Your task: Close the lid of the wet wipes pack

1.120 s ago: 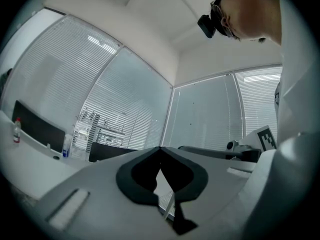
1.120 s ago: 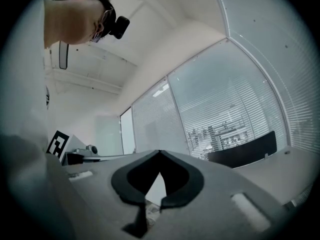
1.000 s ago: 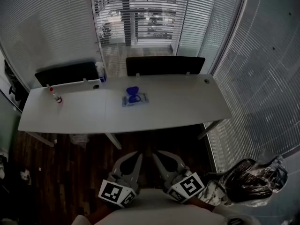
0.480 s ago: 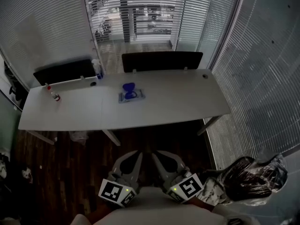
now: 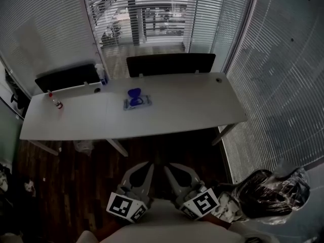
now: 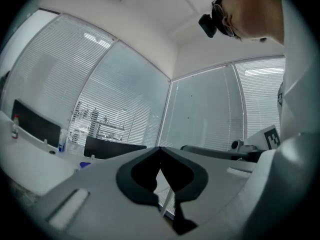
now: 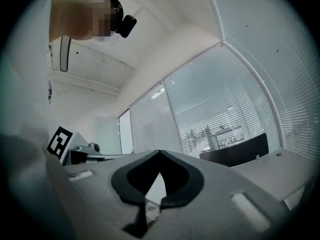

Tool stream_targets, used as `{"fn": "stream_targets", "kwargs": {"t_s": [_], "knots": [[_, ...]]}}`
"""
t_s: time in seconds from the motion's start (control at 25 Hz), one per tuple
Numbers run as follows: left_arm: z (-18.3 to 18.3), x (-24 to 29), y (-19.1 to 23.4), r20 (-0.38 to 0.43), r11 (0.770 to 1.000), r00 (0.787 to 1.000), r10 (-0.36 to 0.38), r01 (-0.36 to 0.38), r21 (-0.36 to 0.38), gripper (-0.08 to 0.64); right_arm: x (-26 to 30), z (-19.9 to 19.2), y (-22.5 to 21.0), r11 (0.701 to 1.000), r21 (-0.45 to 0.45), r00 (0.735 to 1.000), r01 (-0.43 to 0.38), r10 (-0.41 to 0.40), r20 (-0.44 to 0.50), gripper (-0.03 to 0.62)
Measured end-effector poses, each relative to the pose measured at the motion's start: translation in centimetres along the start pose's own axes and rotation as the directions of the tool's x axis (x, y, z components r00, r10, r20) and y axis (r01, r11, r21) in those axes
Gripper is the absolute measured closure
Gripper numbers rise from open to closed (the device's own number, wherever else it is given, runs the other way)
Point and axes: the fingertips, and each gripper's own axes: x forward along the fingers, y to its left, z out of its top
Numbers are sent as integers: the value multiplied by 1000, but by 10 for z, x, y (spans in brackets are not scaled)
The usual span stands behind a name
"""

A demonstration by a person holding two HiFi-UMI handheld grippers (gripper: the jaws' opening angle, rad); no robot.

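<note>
wet wipes pack (image 5: 137, 103): on white desk (image 5: 192, 110), mid-top, blue lid (image 5: 134, 93) standing open | left gripper (image 5: 148, 167): clenched, empty, well short of desk's near edge | right gripper (image 5: 170, 167): clenched, empty, also short of desk

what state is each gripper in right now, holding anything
Left gripper: closed, jaws together, holding nothing.
Right gripper: closed, jaws together, holding nothing.

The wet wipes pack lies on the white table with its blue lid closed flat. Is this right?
No. The head view shows the blue lid standing open above the wet wipes pack; the pack does lie on the white table.
</note>
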Motion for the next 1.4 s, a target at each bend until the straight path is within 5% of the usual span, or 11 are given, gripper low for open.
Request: {"fn": "stream_targets", "kwargs": {"t_s": [0.64, 1.4], "knots": [[5, 60, 49, 26, 1000, 1000, 0, 0, -4, 557, 55, -10, -50, 1000, 18, 1000, 16, -16, 6, 592], [55, 174, 284, 21, 997, 1000, 0, 2, -77, 557, 315, -16, -126, 999, -33, 998, 43, -45, -50, 592]]}}
